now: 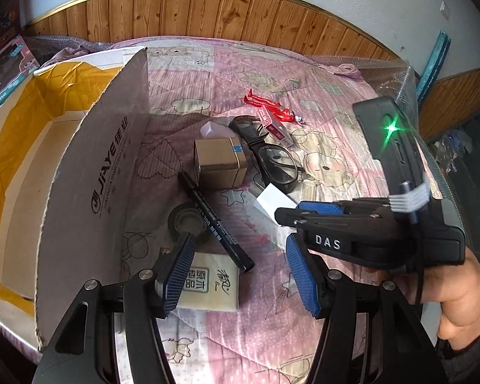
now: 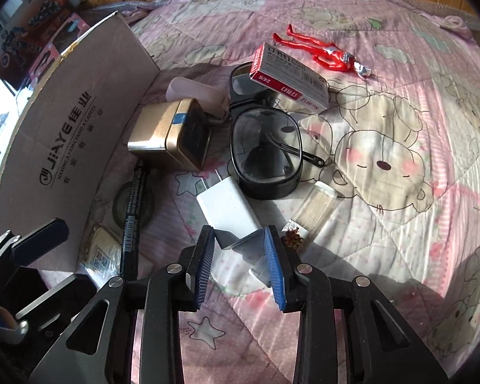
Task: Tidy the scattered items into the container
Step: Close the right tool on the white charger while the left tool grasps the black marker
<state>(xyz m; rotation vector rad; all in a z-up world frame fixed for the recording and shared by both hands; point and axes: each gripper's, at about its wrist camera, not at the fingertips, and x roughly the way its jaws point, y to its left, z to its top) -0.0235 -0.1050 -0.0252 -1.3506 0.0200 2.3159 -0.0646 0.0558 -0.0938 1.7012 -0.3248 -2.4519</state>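
Note:
The white charger (image 2: 228,206) lies on the pink quilt, and my right gripper (image 2: 240,249) is shut on its near end, a blue pad against each side. My left gripper (image 1: 241,273) hangs open over a tissue pack (image 1: 208,284) and the tip of a black marker (image 1: 214,220). The cardboard box (image 1: 32,160) with yellow lining stands at the left, its flap (image 1: 96,176) upright beside the items. A gold tin (image 2: 169,134), black glasses (image 2: 262,150), a staples box (image 2: 288,76) and a red toy figure (image 2: 320,48) lie beyond the charger.
A roll of dark tape (image 1: 187,220) sits under the marker. A clear toothpick box (image 2: 316,211) and a small brown wrapper (image 2: 292,235) lie right of my right gripper. Wooden wall panelling (image 1: 208,9) runs behind the bed. A hand (image 1: 457,294) holds the right gripper.

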